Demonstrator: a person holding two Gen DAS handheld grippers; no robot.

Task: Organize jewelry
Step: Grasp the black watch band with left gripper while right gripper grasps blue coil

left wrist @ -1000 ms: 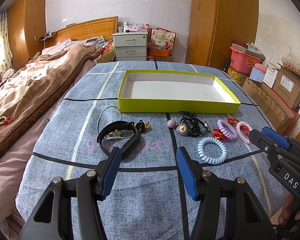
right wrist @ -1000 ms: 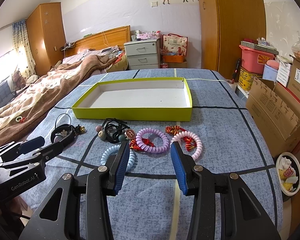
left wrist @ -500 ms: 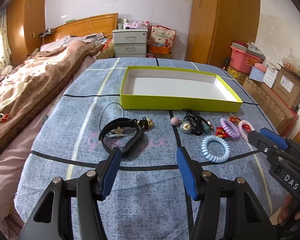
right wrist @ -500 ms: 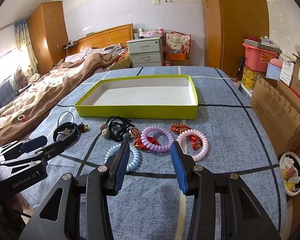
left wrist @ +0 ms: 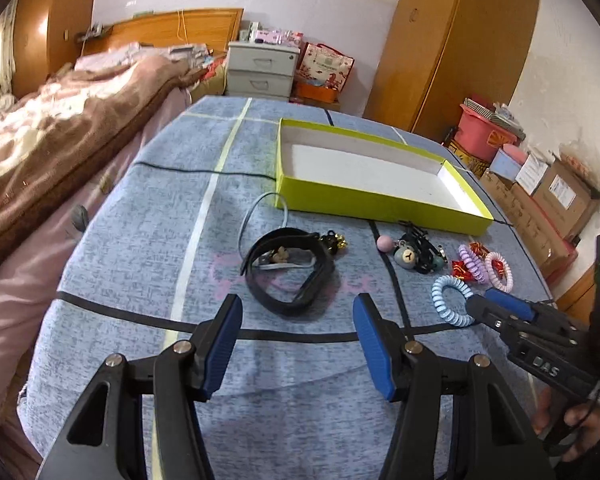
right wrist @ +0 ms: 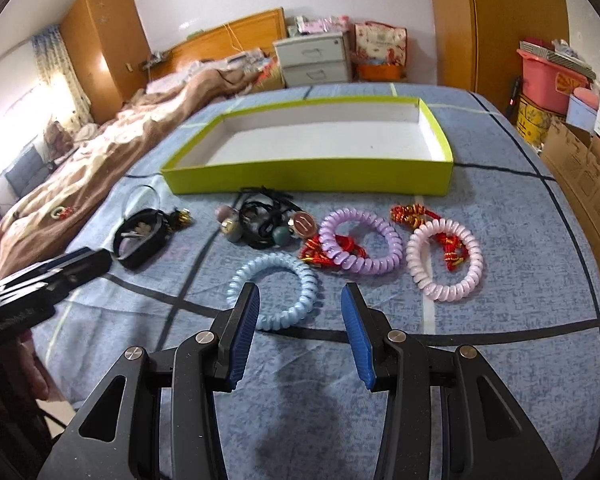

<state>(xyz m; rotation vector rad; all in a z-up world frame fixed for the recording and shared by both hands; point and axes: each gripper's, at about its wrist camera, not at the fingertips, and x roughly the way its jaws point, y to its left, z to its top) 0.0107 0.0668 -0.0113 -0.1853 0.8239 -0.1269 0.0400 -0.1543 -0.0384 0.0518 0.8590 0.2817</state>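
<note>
An empty yellow-green tray lies at the back of the blue table. In front of it lie a black strap loop, a tangle of black hair ties with beads, a light blue coil tie, a purple coil, a pink coil and red knotted cords. My left gripper is open just short of the black strap. My right gripper is open, its left finger over the blue coil's near edge.
A bed with a brown blanket runs along the table's left side. Cardboard boxes and a pink bin stand on the right. A grey nightstand and wooden wardrobes are behind the table.
Both grippers have moved forward and lower toward the table. The left now faces the black strap closely; the right has closed in on the blue coil. Both stay open.
</note>
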